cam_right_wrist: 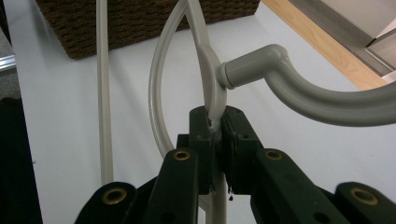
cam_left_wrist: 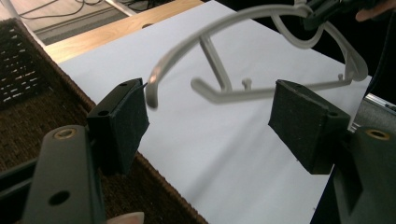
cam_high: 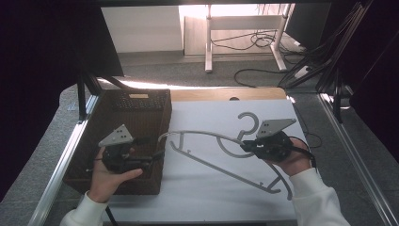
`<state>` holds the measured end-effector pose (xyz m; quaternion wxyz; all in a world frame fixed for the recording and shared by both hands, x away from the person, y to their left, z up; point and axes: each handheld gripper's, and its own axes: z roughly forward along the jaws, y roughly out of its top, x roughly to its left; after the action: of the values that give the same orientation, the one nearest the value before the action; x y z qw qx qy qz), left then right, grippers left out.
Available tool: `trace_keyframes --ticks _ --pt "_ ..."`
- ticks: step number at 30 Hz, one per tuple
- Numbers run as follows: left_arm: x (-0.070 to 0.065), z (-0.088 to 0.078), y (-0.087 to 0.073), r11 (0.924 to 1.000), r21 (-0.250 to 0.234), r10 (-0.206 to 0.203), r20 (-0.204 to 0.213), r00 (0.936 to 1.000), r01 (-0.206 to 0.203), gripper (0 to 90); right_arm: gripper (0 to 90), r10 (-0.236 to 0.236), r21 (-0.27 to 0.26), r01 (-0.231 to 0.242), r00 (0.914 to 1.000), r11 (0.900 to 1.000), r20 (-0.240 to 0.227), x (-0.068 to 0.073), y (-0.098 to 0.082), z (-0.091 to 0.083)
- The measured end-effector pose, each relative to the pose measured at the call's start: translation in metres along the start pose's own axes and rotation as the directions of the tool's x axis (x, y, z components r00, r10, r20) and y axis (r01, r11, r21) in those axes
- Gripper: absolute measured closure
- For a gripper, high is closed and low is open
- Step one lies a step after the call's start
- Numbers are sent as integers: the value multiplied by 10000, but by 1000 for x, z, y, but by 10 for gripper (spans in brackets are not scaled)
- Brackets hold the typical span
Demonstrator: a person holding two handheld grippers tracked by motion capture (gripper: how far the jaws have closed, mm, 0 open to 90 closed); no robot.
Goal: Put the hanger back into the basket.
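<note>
A grey plastic hanger (cam_high: pixel 211 165) is held above the white table top, its hook (cam_high: pixel 248 123) pointing to the far side. My right gripper (cam_high: pixel 245 146) is shut on the hanger's neck just below the hook. In the right gripper view the jaws (cam_right_wrist: pixel 215 128) pinch the flat grey body (cam_right_wrist: pixel 208 74). My left gripper (cam_high: pixel 153 147) hovers over the right rim of the basket and stands open. In the left gripper view the hanger's curved left end (cam_left_wrist: pixel 152 91) hangs just beyond the left pad (cam_left_wrist: pixel 128 119), not between the jaws. The right pad (cam_left_wrist: pixel 301 121) is far apart from it.
A dark brown woven basket (cam_high: pixel 136 110) sits at the left of the white table top (cam_high: pixel 202 193). A wooden strip (cam_high: pixel 221 94) runs along the far edge. Metal rails (cam_high: pixel 61 165) flank both sides. Cables (cam_high: pixel 263 70) and desk legs are on the floor beyond.
</note>
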<state>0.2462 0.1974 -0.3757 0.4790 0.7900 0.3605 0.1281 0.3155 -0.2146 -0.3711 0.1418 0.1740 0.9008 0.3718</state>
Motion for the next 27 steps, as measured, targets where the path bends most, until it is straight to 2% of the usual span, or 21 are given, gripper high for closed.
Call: trace_keyframes --ticks 7,14,15,18,23,25,27 --pt "5 6 11 9999 122 14 37 10000 -14 278 829 -120 73 121 9998 9999 -150 3 4 4" --pt "7 19 27 9987 406 291 188 9994 -299 283 829 -278 189 285 9989 9994 -378 6 6 8" --pt "8 23 32 9985 450 308 362 9989 -324 286 829 -297 217 306 9987 9993 -407 6 6 8" --pt "10 30 39 9978 597 243 512 9984 -273 294 829 -378 242 390 9982 9989 -463 7 6 9" --pt "14 39 44 9961 858 145 694 9975 -204 306 829 -397 266 411 9979 9988 -515 7 5 10" --pt "16 45 46 9949 992 100 926 9957 -192 312 829 -390 312 408 9977 9987 -550 7 5 10" --pt "16 47 47 9941 1065 113 990 9950 -219 315 829 -444 298 461 9974 9985 -568 7 5 10"
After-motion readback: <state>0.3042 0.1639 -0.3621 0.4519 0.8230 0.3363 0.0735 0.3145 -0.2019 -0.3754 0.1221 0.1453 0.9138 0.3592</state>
